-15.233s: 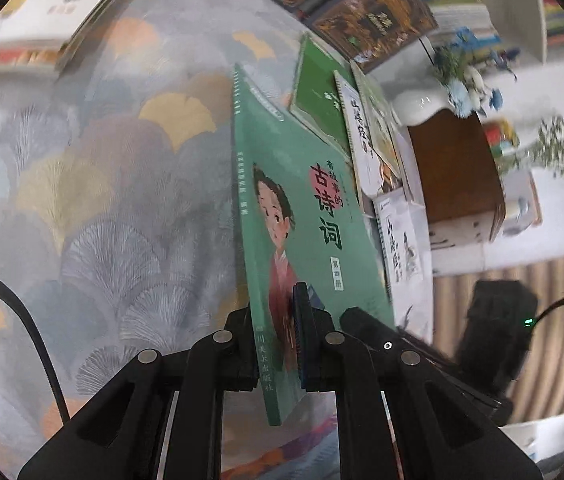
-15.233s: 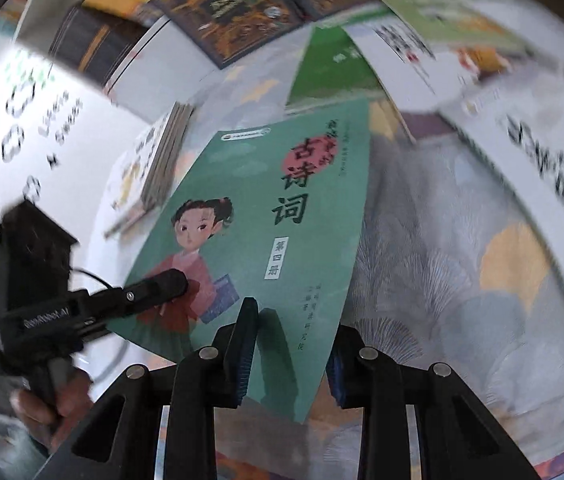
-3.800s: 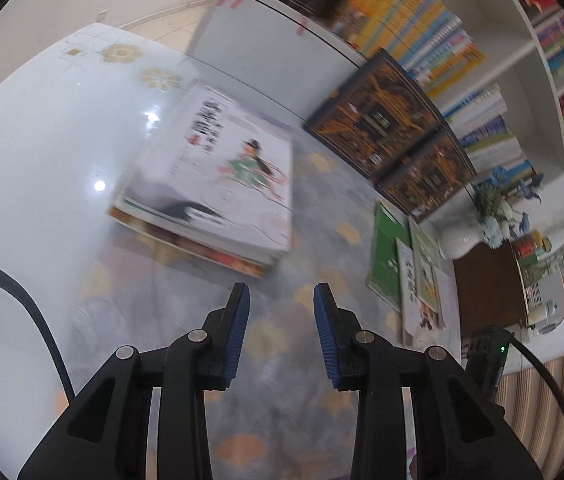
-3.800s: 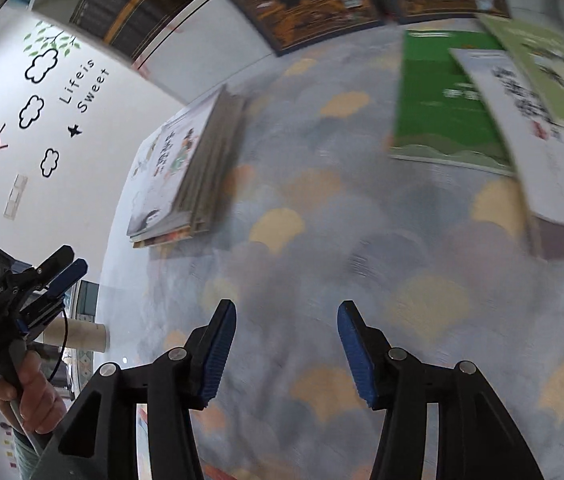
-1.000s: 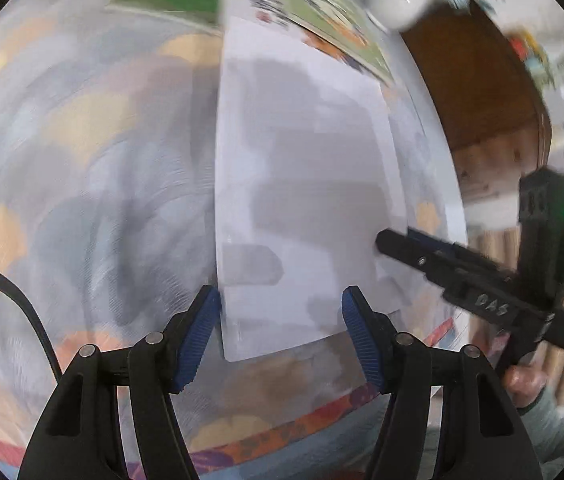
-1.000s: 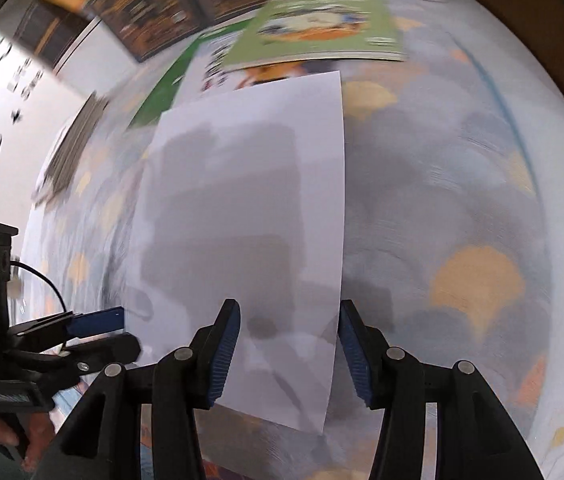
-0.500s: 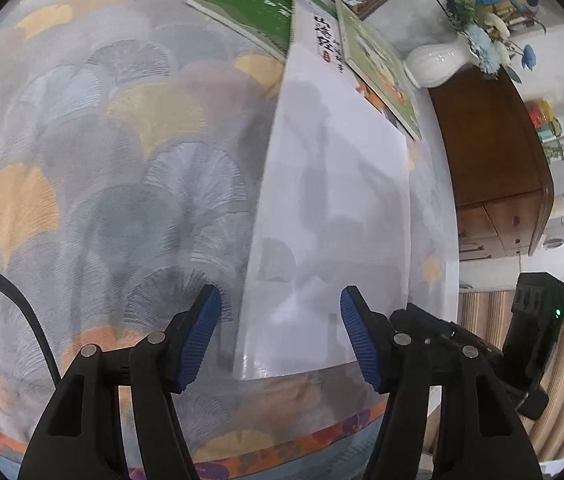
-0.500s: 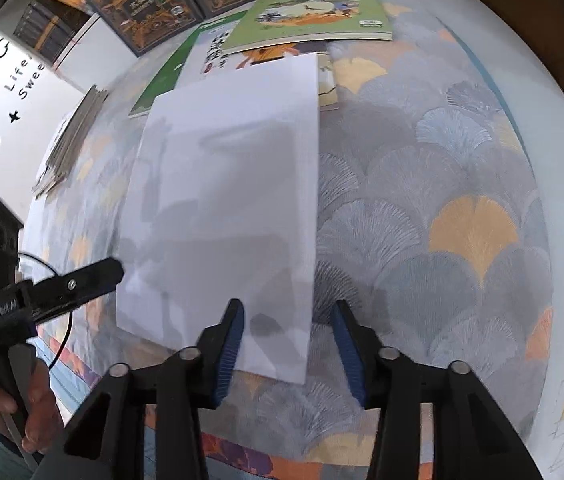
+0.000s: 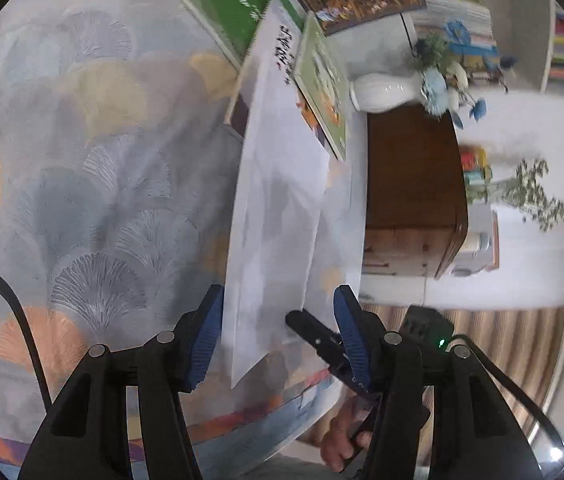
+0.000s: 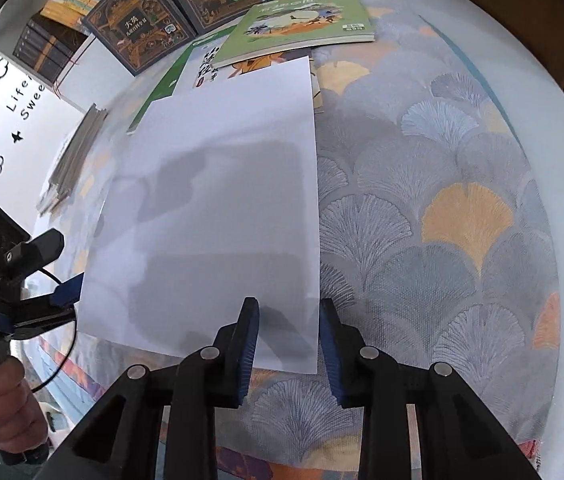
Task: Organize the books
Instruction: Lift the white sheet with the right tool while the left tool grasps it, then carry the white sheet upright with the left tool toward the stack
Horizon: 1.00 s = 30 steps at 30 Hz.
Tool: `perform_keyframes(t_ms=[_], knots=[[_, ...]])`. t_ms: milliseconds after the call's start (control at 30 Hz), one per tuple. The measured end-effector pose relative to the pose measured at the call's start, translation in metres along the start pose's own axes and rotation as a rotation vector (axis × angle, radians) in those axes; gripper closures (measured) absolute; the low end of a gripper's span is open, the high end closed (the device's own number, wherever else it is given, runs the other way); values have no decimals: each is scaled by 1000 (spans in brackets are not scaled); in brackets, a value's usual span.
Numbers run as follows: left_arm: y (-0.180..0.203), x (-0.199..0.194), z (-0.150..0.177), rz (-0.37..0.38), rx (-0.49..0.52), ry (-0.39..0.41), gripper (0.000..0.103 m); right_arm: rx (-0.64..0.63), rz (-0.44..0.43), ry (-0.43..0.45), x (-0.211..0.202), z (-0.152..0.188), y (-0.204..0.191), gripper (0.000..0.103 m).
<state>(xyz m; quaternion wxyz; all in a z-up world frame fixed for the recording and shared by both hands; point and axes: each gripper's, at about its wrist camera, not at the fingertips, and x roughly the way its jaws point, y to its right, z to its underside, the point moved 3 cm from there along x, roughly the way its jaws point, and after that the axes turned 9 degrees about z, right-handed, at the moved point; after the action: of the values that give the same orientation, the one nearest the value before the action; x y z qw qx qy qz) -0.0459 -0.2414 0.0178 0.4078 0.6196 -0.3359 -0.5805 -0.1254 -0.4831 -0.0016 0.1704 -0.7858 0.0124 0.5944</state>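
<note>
A book with its plain white cover up (image 10: pixel 222 220) lies on the fan-patterned rug (image 10: pixel 462 220). In the right wrist view my right gripper (image 10: pixel 288 340) straddles the book's near right corner. Its jaws are closing, with a gap still showing at both pads. In the left wrist view the same book (image 9: pixel 278 240) looks narrow and slanted. My left gripper (image 9: pixel 278 340) has the book's near end between its closing jaws, and the pads are clear of it. The left gripper (image 10: pixel 42 280) also shows at the book's left edge.
Beyond the white book lie a light-green picture book (image 10: pixel 302 20), a white book with black lettering (image 9: pixel 282 52) and a green book (image 9: pixel 226 4). Dark ornate books (image 10: pixel 138 28) lean on the shelf. A book stack (image 10: pixel 74 152) sits left. A vase (image 9: pixel 382 88) and wooden cabinet (image 9: pixel 410 184) stand right.
Both grippers' jaws have narrowed around the white book's near end. The left gripper has rolled, so the book now looks slanted in its view. The right gripper has edged toward the book's right corner.
</note>
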Motion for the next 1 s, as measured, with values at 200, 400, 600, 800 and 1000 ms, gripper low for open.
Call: perform_keyframes(t_ms=[200, 400, 600, 800, 1000], knots=[[-10, 17, 4, -139, 18, 53, 91, -10, 6, -1, 0, 1, -2, 73], [-9, 12, -1, 5, -87, 65, 92, 66, -84, -50, 1, -4, 13, 69], [11, 19, -12, 126, -143, 44, 92, 409, -445, -171, 14, 5, 58, 49], [13, 27, -18, 180, -218, -5, 92, 546, -627, -203, 29, 13, 66, 48], [0, 25, -19, 163, -271, -22, 92, 564, -628, -143, 32, -3, 62, 61]])
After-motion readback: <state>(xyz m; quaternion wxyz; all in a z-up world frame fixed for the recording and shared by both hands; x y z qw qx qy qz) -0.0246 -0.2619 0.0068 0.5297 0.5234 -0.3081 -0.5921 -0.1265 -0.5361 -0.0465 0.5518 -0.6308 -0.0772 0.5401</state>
